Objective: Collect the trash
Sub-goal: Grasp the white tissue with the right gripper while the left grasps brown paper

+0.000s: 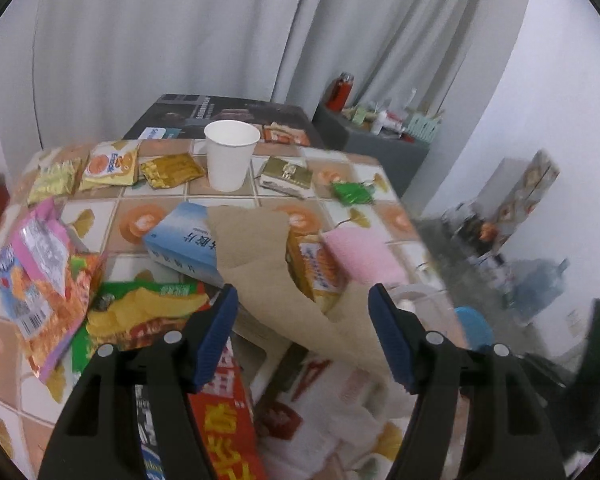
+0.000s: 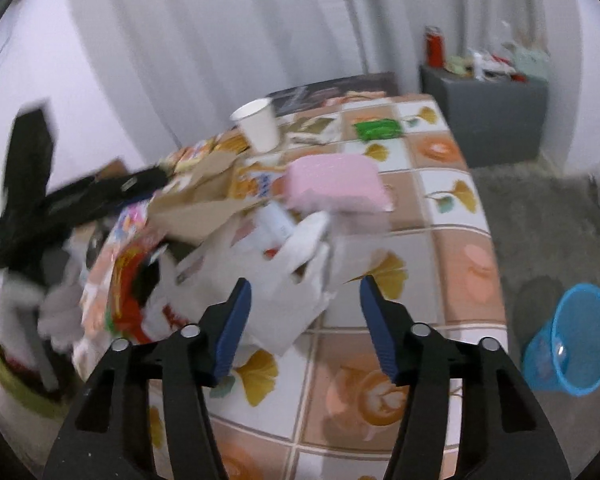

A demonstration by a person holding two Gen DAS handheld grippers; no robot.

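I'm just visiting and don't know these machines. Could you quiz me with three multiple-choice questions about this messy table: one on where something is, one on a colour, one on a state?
1. Where is the blue plastic basket?
A. on the table
B. on the floor beside the table
C. on the grey cabinet

2. What colour is the rectangular sponge-like block on the pile?
A. pink
B. black
C. purple

3. How does the white paper cup stand?
A. upright, mouth up
B. upside down
C. crushed flat

Answers:
1 B, it sits on the grey carpet by the table edge.
2 A, both views show it pink.
3 A, its open rim faces up.
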